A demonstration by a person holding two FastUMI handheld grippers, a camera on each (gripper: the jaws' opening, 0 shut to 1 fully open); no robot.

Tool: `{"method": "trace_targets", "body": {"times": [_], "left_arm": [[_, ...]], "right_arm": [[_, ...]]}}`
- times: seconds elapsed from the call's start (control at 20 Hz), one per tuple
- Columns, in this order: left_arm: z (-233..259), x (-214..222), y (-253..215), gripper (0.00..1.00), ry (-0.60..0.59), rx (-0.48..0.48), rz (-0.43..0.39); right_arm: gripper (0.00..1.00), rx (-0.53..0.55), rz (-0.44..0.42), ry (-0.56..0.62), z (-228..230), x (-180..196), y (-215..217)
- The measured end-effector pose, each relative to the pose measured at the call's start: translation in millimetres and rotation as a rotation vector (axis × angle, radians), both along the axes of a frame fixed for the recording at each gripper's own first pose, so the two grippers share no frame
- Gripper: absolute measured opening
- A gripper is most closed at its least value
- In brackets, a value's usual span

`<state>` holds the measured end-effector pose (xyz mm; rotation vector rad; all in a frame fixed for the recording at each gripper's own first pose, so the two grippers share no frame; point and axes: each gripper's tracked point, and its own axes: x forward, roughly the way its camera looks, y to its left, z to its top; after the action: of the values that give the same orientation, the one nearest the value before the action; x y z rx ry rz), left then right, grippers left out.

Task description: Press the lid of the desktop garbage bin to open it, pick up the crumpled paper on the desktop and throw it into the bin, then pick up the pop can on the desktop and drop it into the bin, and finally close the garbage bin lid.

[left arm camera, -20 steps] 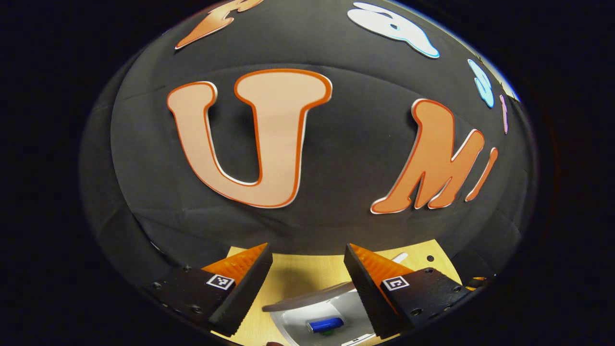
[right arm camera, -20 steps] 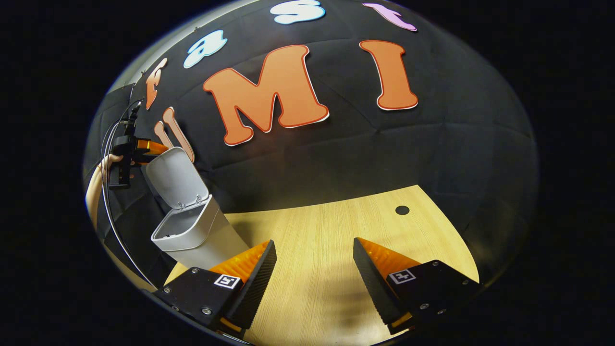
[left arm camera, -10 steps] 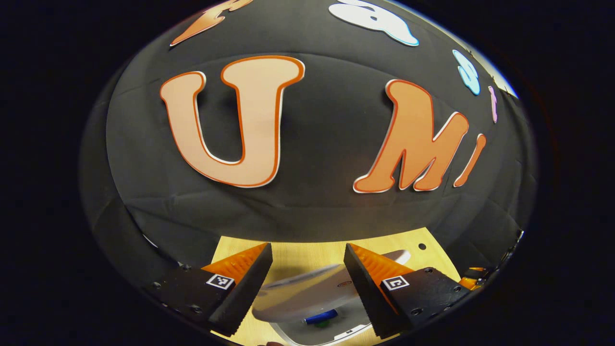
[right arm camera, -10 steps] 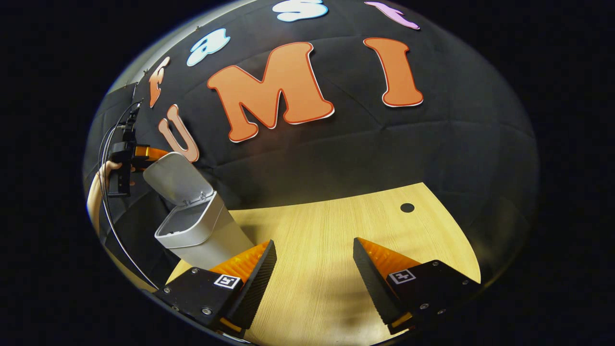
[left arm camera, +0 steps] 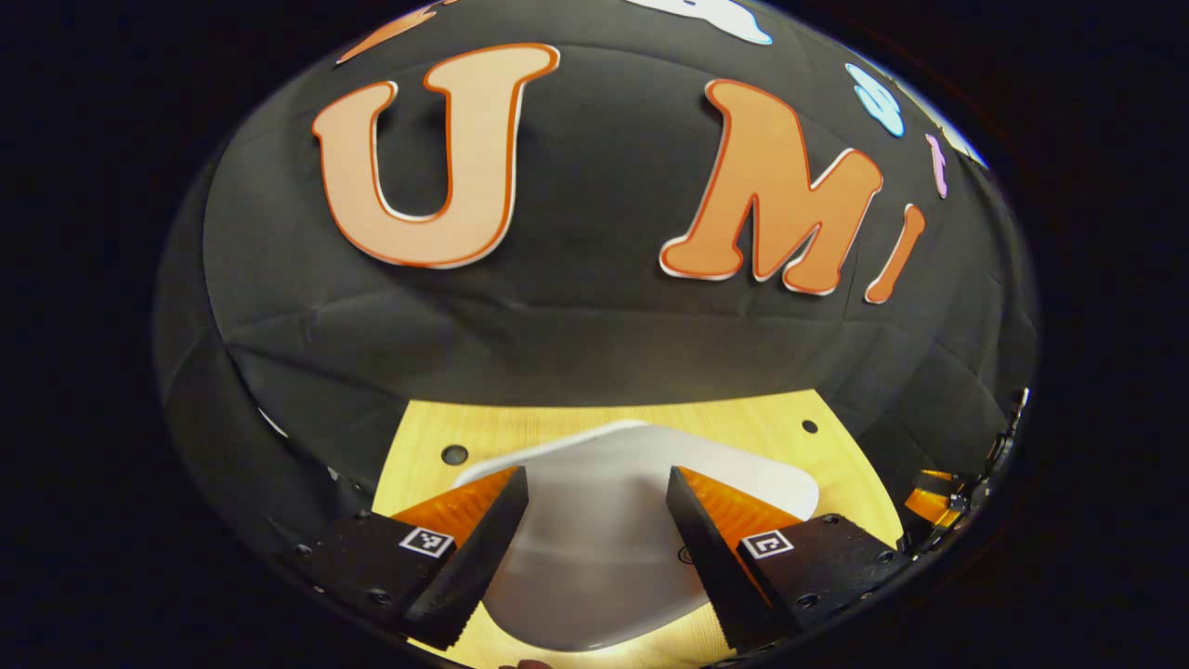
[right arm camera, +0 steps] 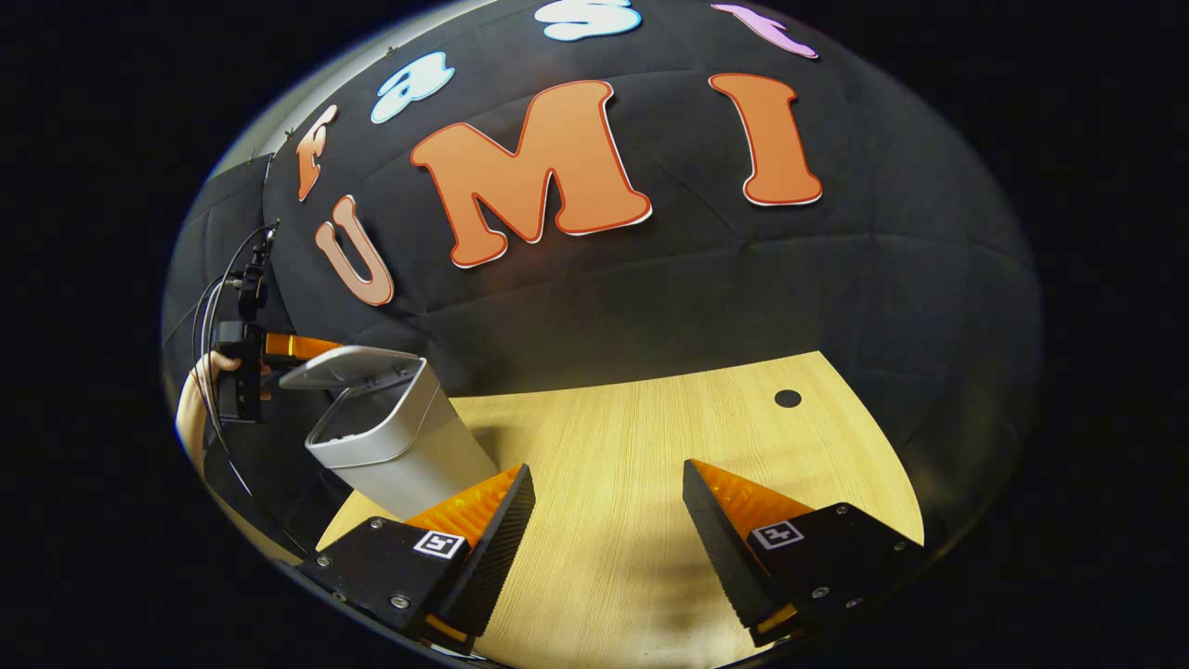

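A second ago the lid [right arm camera: 348, 366] stood nearly upright above the bin [right arm camera: 399, 446]; now it has swung down to almost flat, a narrow gap still open at the rim, so the last step, closing the bin, looks nearly done. The left hand-held gripper [left arm camera: 594, 520], jaws apart and empty, bears down over the lid. The right hand-held gripper [right arm camera: 608, 520] hangs open above the bare counter [right arm camera: 650, 437].

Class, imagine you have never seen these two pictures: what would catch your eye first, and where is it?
First, the grey bin at the wooden desk's left edge in the right gripper view, its lid tipped nearly shut, the left gripper at the lid's far side. In the left gripper view the lid spreads broadly beneath the open fingers.
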<state>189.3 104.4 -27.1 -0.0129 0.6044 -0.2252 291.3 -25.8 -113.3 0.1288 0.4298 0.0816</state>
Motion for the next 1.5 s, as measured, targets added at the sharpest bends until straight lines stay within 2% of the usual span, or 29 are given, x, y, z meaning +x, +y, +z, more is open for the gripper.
{"method": "trace_targets", "body": {"times": [0.2,0.5,0.75,1.25,1.5], "left_arm": [[-25,-16,-2,0.98,0.032,-0.002,0.004],[-48,-34,-1,0.98,0.044,0.105,-0.012],[-45,-36,-1,0.99,-0.056,0.123,0.013],[-50,-42,-4,0.99,-0.127,0.145,-0.010],[-47,-41,-3,0.98,-0.136,0.128,-0.009]], "right_arm": [[0.96,-0.012,0.018,0.016,-5,-6,2],[0.96,-0.016,0.032,0.027,-10,-11,2],[0.96,-0.010,0.030,0.035,-14,-12,0],[0.96,-0.015,0.038,0.058,-23,-13,4],[0.96,-0.009,0.045,0.056,-20,-14,9]]}}
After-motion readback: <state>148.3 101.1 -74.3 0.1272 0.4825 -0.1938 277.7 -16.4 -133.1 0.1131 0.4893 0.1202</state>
